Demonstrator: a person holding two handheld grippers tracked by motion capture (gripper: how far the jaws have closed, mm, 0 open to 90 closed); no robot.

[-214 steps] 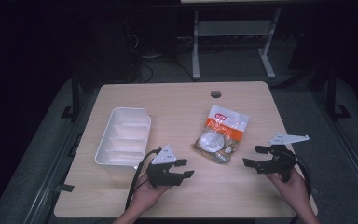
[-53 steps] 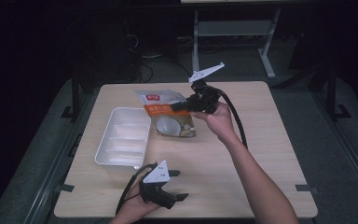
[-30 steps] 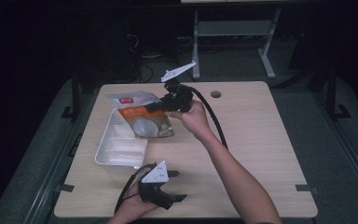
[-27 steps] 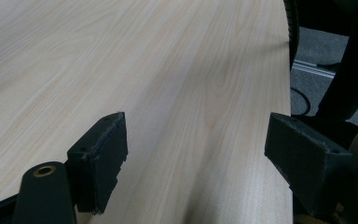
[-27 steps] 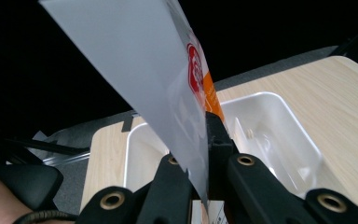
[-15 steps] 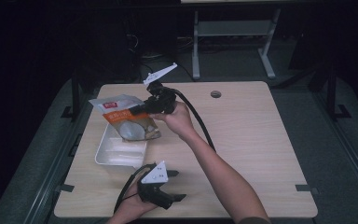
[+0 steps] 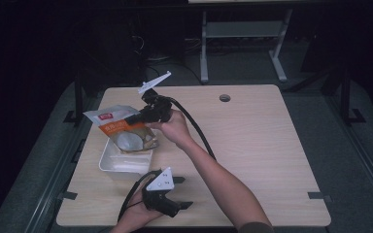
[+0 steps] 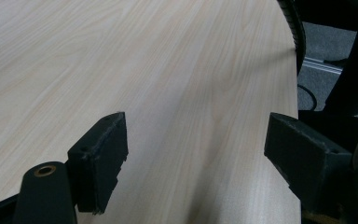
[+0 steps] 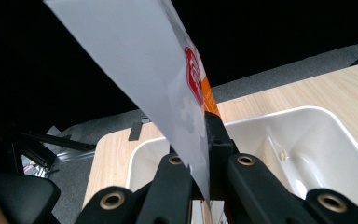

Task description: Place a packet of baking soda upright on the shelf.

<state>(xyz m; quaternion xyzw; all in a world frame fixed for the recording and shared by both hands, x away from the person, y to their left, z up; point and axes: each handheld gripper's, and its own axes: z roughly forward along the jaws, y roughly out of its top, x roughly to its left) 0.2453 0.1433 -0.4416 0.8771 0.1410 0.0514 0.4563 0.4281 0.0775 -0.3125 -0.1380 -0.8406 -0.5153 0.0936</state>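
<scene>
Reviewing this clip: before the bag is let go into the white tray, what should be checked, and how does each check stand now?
1. Right gripper shut on the snack bag: ok.
2. Bag over the white tray: ok, hanging above its far part.
3. Bag already resting in the tray: cannot tell.
4. Tray has room: ok, its inside looks bare.
5. Left gripper out of the way: ok, open over the table near the front edge.

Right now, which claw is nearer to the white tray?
Right. The right claw holds the snack bag just above the white tray; the left claw rests open on the table, nearer the person.
</scene>
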